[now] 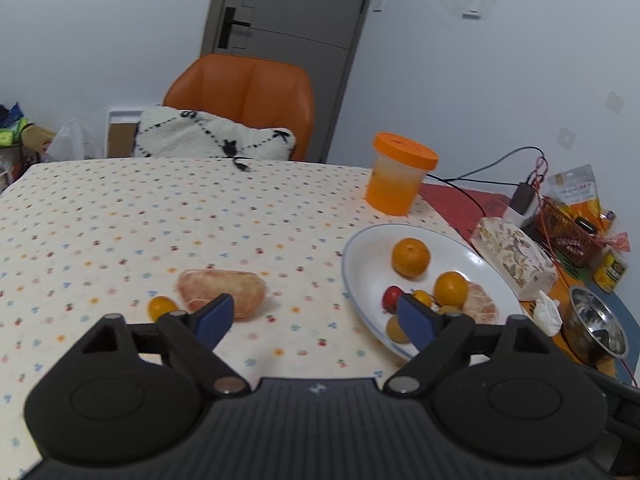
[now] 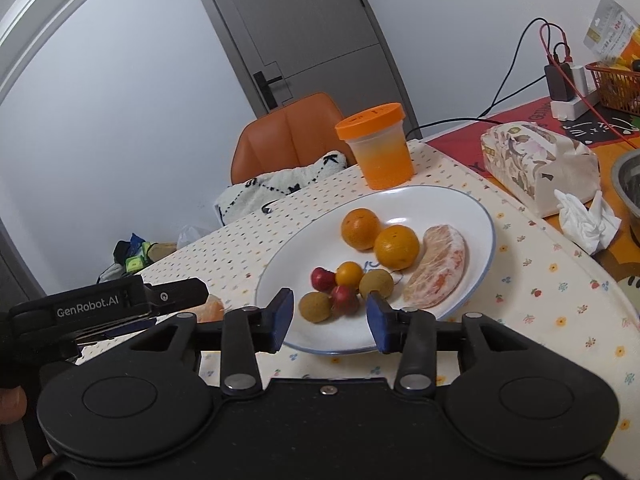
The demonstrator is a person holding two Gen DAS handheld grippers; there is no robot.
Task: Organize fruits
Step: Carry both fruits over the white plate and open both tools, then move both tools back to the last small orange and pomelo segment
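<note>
Pomelo piece (image 1: 222, 293): lies on my desk (image 1: 120, 220) left of the plate, long axis left-right.
Plate (image 2: 460, 200): holds two oranges (image 2: 397, 246), a pomelo wedge (image 2: 440, 268) and small fruits.
My left tongs (image 1: 316, 320): spread, empty.
My right tongs (image 2: 330, 318): spread, empty.

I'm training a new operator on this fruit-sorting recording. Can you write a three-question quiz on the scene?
1. True or false: the left tongs are shut on a fruit.
2. How many oranges lie on the white plate? A) one B) two C) four
3. Which fruits are still off the plate, on the tablecloth?

Key:
1. False; both the left tongs and the right tongs are open and hold nothing.
2. B
3. The pomelo segment and the small yellow fruit beside it.
</note>
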